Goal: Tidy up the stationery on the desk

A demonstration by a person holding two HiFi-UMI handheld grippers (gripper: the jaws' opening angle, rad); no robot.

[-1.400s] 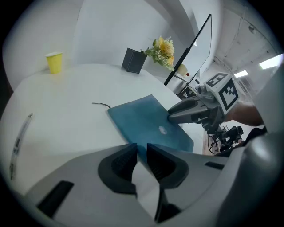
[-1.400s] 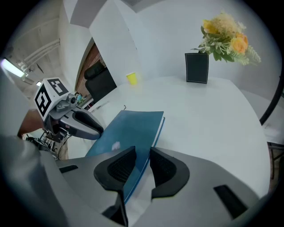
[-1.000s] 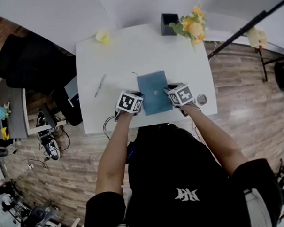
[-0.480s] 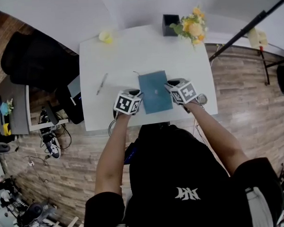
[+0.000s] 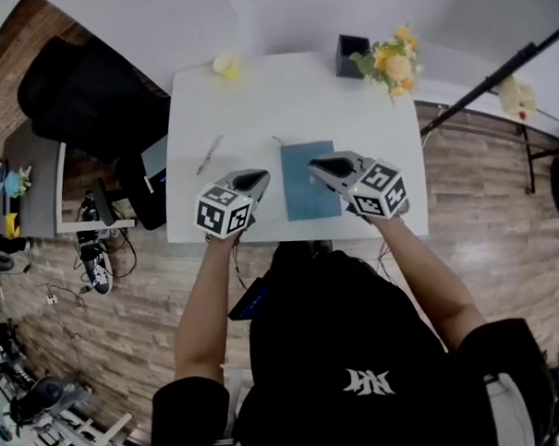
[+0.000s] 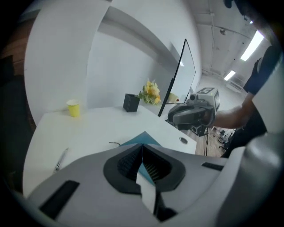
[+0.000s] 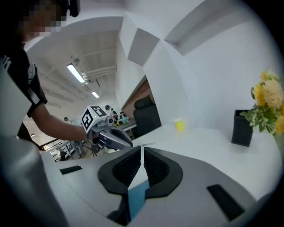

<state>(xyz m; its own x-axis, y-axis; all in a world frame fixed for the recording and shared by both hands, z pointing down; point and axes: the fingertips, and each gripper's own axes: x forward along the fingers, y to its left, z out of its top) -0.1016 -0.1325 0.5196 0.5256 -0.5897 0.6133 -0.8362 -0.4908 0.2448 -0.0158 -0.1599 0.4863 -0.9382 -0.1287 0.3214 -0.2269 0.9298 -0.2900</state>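
Between steps, it seems — left claw (image 5: pixel 256 178) and right claw (image 5: pixel 320 166) flank the notebook (image 5: pixel 309 187), both pressed together, empty, right just closed; next, probably open onto pen (image 5: pixel 209 154).

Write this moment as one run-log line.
left gripper: shut, empty | right gripper: just closed, empty | blue notebook, pen: on desk

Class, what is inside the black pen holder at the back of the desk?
Nothing sticks up from the black pen holder; its opening shows only darkness. Its bottom is hidden by its walls, so small items cannot be ruled out.
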